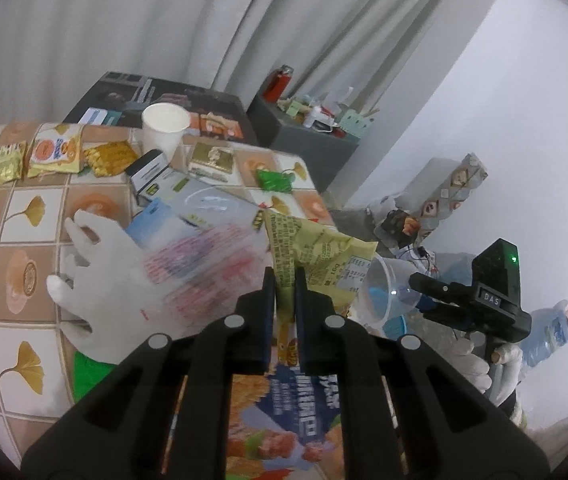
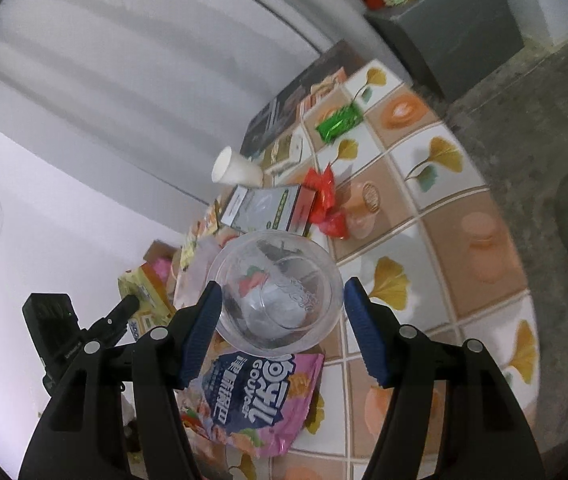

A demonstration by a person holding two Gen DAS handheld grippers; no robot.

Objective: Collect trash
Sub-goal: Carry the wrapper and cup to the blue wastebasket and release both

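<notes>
Left gripper (image 1: 284, 280): pinched tight on a yellow-green snack wrapper (image 1: 316, 256), lifted off the flower-tile table (image 1: 24, 216).
Right gripper (image 2: 282, 308): jaws set wide around a clear plastic cup (image 2: 276, 292); the left blue pad touches the cup, and I cannot tell if the right pad does.
Cup: above a pink snack bag (image 2: 252, 392) on the table.
Gloved hand (image 1: 100, 280): resting on the table near the wrapper.

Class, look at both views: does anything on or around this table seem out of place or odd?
Yes. Snack wrappers and a red wrapper litter the table, and the plastic cup lies tilted between the right gripper's fingers.
</notes>
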